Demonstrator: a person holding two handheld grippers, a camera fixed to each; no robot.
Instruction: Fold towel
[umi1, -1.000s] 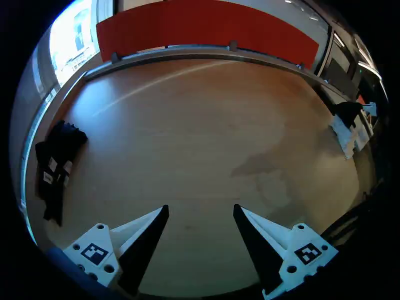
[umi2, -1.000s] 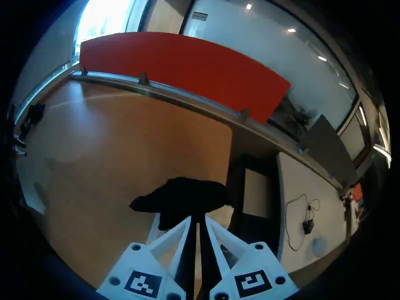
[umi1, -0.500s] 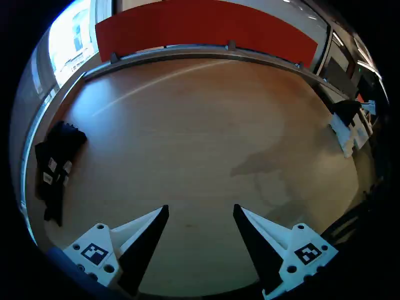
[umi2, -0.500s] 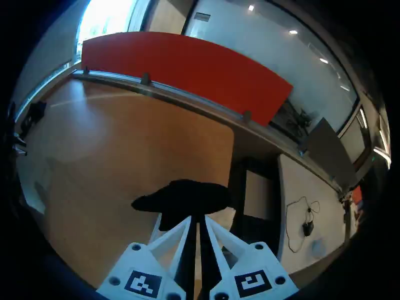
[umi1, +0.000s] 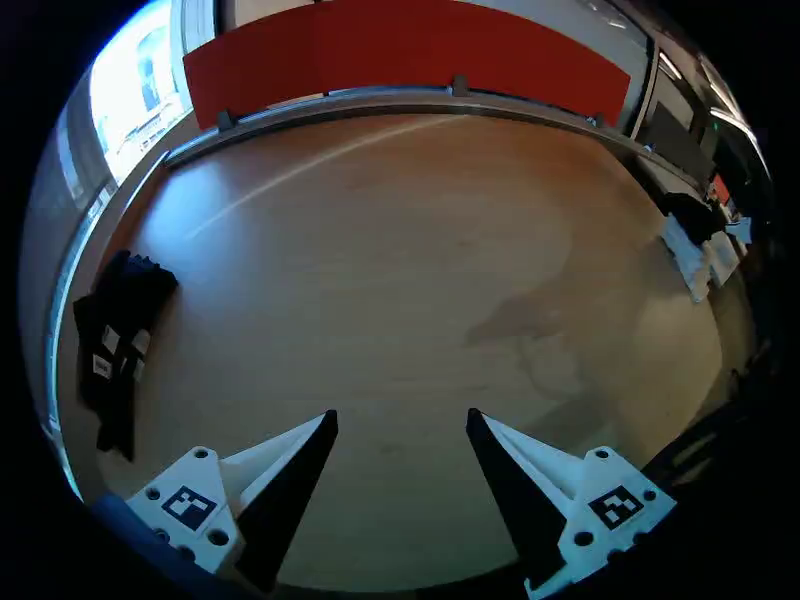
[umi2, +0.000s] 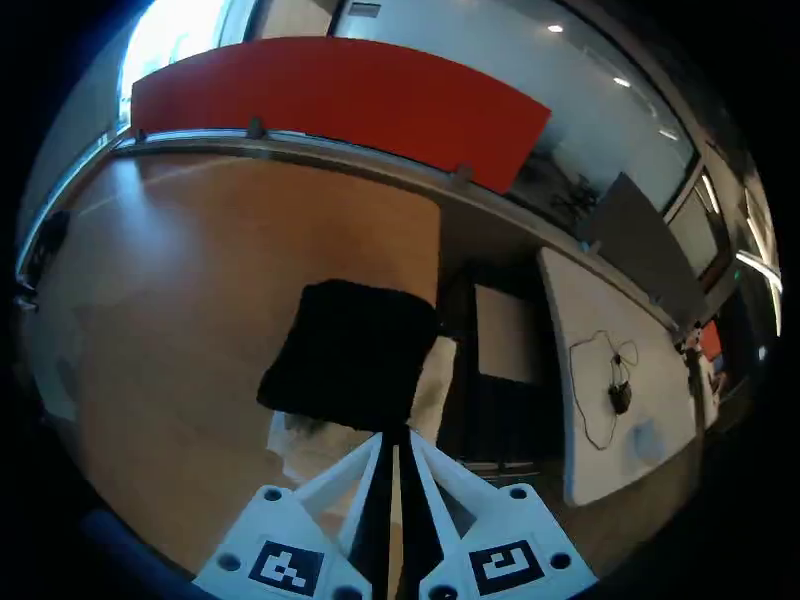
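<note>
Right gripper view: the right gripper (umi2: 397, 435) sits at the bottom centre with its two fingers pressed together. Their tips meet the near edge of the black towel (umi2: 350, 350). I cannot tell whether any cloth is caught between them. The towel reads as a dark, roughly square patch in the middle of the frame, resting on a pale stack (umi2: 433, 372) of cloth near the right-hand edge of the wooden table (umi2: 200, 280).

In the left gripper view, the left gripper (umi1: 400, 413) is at the bottom with its fingers spread wide and nothing between them, over bare table (umi1: 380, 250). The black towel (umi1: 690, 212) and pale stack (umi1: 697, 262) are small at the far right of that frame, well apart from this gripper. A black object (umi1: 120, 330) with small pale tags lies at the left edge, and a red divider (umi1: 400, 50) runs along the top.

As a judgement, folding is at an early stage. The towel is on its stack, not laid flat on the table, and only one gripper is near it. Still to do: bring it onto open wood, spread it, and fold it with both grippers.
</note>
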